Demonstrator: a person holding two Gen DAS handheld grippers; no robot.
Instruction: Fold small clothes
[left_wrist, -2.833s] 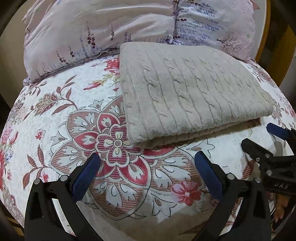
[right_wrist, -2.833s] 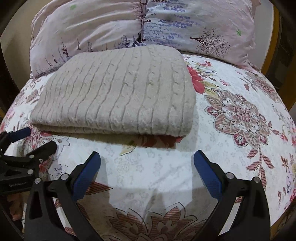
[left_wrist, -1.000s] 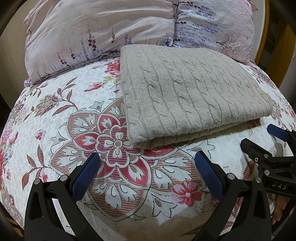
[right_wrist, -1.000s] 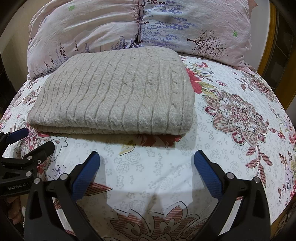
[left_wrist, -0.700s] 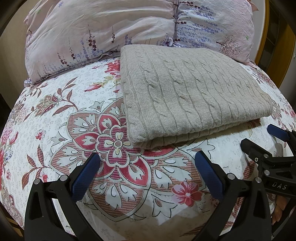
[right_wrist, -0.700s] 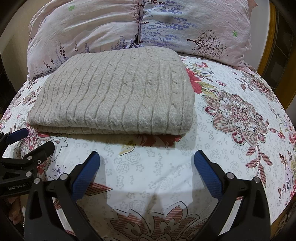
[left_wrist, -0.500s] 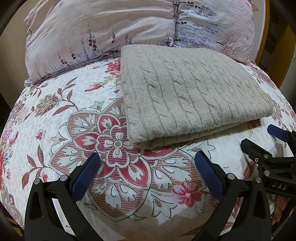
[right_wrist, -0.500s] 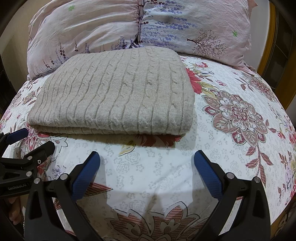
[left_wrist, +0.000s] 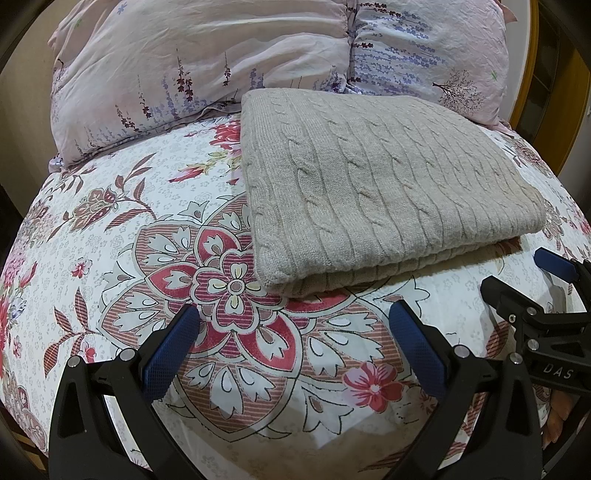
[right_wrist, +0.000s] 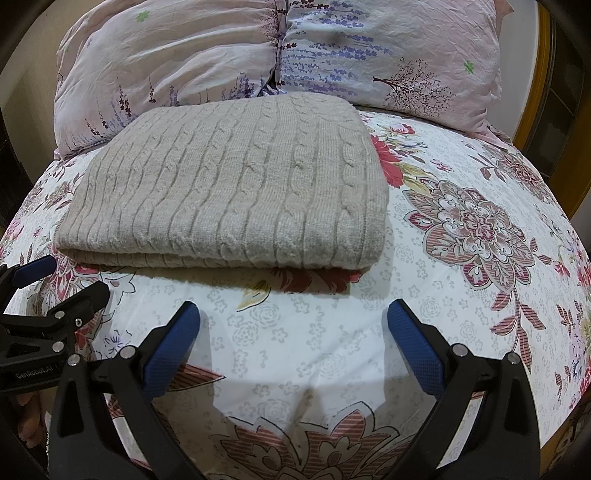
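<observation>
Resting unchanged on floral bed (left_wrist: 110, 229): folded grey knit (left_wrist: 369, 192), folding seemingly finished; left gripper (left_wrist: 291, 332) and right gripper (right_wrist: 293, 325) hovering near, fingers released.

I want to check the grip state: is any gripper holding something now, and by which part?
Nothing is held. The left gripper and right gripper both stand with jaws open over the bedsheet, short of the folded sweater.

sweater (right_wrist: 229, 192): bottom layers hidden under the top fold | pillows (left_wrist: 207, 62): tops cut off by the edge | hand (right_wrist: 29, 417) (only fingers show): mostly hidden behind the left gripper (right_wrist: 55, 284)
</observation>
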